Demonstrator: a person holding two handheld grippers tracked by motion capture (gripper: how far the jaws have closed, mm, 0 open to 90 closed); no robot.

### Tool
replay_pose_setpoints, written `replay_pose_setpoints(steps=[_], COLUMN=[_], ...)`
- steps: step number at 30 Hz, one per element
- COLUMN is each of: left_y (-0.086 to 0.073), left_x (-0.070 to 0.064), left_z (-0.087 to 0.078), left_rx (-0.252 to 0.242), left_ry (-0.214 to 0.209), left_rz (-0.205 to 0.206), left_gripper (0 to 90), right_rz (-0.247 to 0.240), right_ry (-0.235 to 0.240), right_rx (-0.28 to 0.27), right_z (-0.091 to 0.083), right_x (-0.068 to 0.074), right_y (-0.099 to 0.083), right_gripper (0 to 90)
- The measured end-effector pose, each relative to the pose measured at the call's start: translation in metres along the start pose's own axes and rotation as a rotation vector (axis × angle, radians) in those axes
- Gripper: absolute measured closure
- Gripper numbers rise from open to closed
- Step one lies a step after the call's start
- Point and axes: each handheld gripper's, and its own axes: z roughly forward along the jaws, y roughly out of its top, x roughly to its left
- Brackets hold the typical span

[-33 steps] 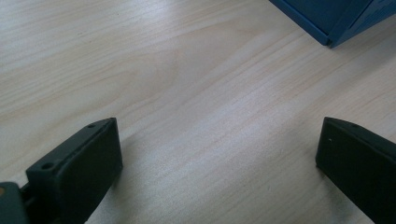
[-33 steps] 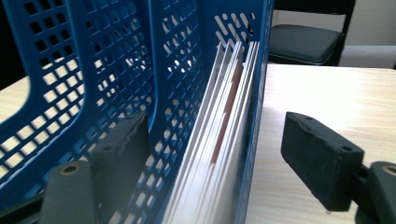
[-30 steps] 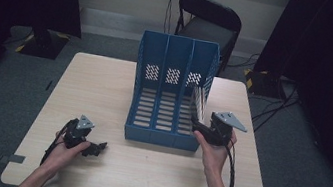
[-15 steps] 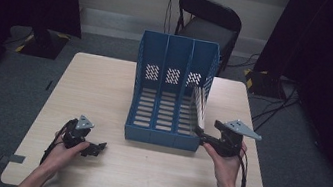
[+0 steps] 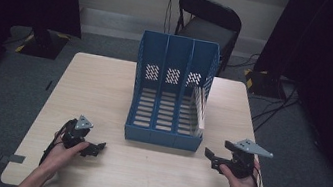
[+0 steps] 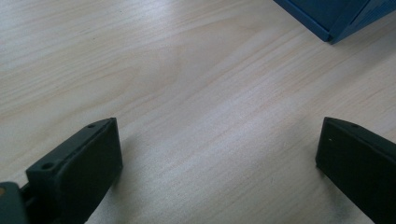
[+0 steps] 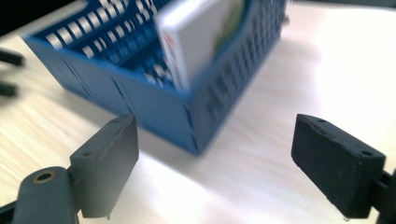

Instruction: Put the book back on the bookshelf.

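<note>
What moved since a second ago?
The right gripper pulled back from the blue rack toward the person and now hangs open, empty. The book in the rack's right slot, the rack and the left gripper stayed put.

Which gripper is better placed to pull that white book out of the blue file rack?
Right. The right gripper, jaws open, sits near the blue file rack's right front corner, where the white book stands in the rightmost compartment. The left gripper lies off the rack's other corner.
</note>
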Motion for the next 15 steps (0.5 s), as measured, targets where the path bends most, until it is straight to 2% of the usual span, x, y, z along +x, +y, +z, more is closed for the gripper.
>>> replay_pose_setpoints(steps=[2, 5, 6, 7, 10, 11, 15], left_y=[0.000, 0.000, 0.000, 0.000, -0.001, -0.001, -0.001], left_x=[0.000, 0.000, 0.000, 0.000, 0.000, 0.000, 0.000], left_z=[0.000, 0.000, 0.000, 0.000, 0.000, 0.000, 0.000], left_rx=[-0.001, -0.002, -0.002, -0.003, -0.003, -0.003, -0.003], left_ry=[0.002, 0.003, 0.003, 0.003, 0.003, 0.003, 0.003], left_rz=[-0.002, -0.005, -0.005, -0.005, -0.006, -0.006, -0.006], left_gripper=[0.0, 0.0, 0.0, 0.0, 0.0, 0.0, 0.0], right_rz=[0.007, 0.020, 0.022, 0.032, 0.044, 0.026, 0.011], right_ry=[-0.007, -0.018, -0.031, -0.053, -0.075, -0.093, -0.126], right_rx=[0.029, 0.106, 0.123, 0.166, 0.188, 0.222, 0.262], right_z=[0.001, 0.007, 0.009, 0.015, 0.018, 0.024, 0.032], right_x=[-0.008, -0.022, -0.026, -0.034, -0.037, -0.037, -0.035], right_y=[-0.008, -0.019, -0.023, -0.030, -0.034, -0.036, -0.040], right_gripper=[14.8, 14.3, 14.4, 14.5, 14.6, 14.6, 15.2])
